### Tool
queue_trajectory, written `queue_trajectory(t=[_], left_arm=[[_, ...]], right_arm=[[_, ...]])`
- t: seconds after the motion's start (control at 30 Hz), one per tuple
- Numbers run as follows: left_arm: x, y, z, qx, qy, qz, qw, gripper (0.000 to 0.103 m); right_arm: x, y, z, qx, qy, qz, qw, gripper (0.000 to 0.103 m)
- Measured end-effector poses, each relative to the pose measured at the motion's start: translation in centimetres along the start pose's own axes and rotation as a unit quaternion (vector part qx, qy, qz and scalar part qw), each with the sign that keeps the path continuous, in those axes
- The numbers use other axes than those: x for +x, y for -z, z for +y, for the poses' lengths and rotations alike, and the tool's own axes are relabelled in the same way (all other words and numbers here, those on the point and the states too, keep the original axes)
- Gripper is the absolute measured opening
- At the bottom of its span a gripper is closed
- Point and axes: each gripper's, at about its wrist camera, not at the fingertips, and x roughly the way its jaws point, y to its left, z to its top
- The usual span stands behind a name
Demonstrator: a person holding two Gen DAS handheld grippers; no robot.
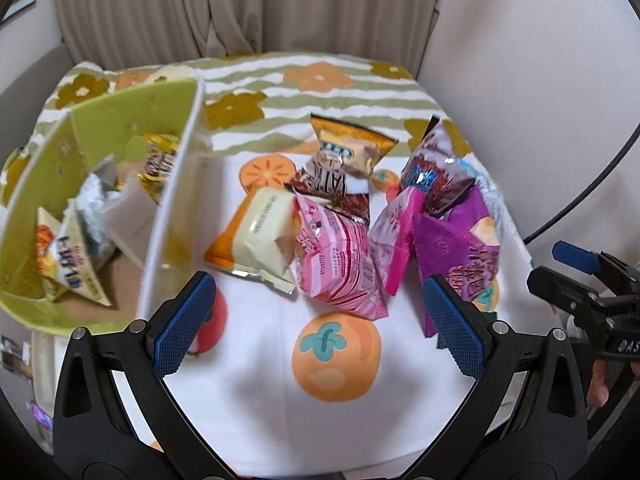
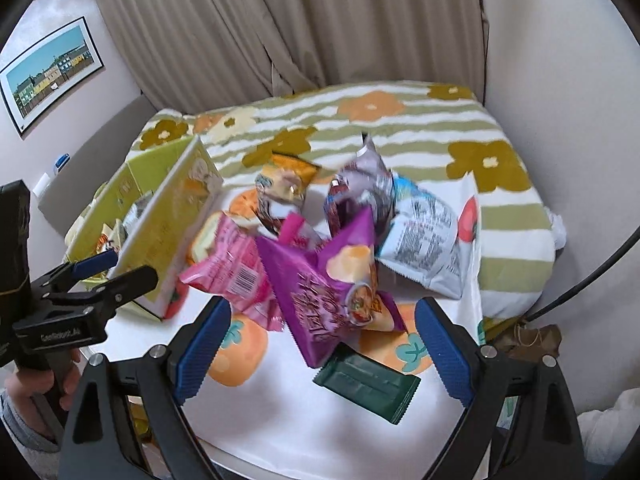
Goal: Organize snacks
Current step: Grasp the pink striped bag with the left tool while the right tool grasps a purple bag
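Both tools gape empty: left tool before pink packet, right tool before purple packet.

A cloth-covered table bears a green box and loose snack packets.

Behind your table hang pleated beige curtains between pale walls; a framed picture of coloured houses hangs on your left wall.
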Motion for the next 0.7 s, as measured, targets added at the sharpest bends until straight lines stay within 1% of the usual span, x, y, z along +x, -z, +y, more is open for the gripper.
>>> queue_trajectory(t=[0.1,0.2,0.3,0.37,0.43,0.53,0.57,0.6,0.67,0.7], left_arm=[[2.3,-0.3,-0.2,0.0,0.003,0.016,0.9999,0.102],[4.8,-0.7,-0.4,0.009,0.007,0.036,0.9993,0.097],[6.3,-0.6,-0.6,0.019,0.009,0.049,0.9986,0.095],[7.5,-0.7,-0.7,0.028,0.012,0.062,0.9976,0.091],[8.5,-0.7,-0.7,0.035,0.014,0.075,0.9965,0.082],[9.5,-0.8,-0.7,0.041,0.019,0.086,0.9953,0.08],[9.8,-0.8,-0.6,0.044,0.021,0.088,0.9949,0.077],[10.1,-0.8,-0.6,0.047,0.026,0.093,0.9942,0.071],[10.5,-0.7,-0.5,0.049,0.041,0.099,0.993,0.063],[10.8,-0.7,-0.6,0.053,0.041,0.103,0.9924,0.056]], right_arm=[[1.7,0.2,-0.8,0.001,-0.011,0.011,1.0,0.092],[3.5,0.1,-1.2,0.011,-0.015,0.022,1.0,0.092],[4.8,-0.3,-1.5,0.012,-0.017,0.026,0.999,0.092],[5.9,-0.6,-1.3,-0.004,-0.016,0.033,0.999,0.092],[6.8,-0.7,-1.0,-0.022,-0.017,0.04,0.999,0.092],[8.3,-0.8,-0.4,-0.053,-0.016,0.051,0.997,0.092],[8.6,-0.8,-0.4,-0.059,-0.016,0.053,0.997,0.092],[9.0,-0.8,-0.2,-0.068,-0.015,0.057,0.996,0.092],[9.7,-0.7,-0.1,-0.079,-0.016,0.063,0.995,0.092],[10.0,-0.7,0.0,-0.085,-0.017,0.066,0.994,0.092]])
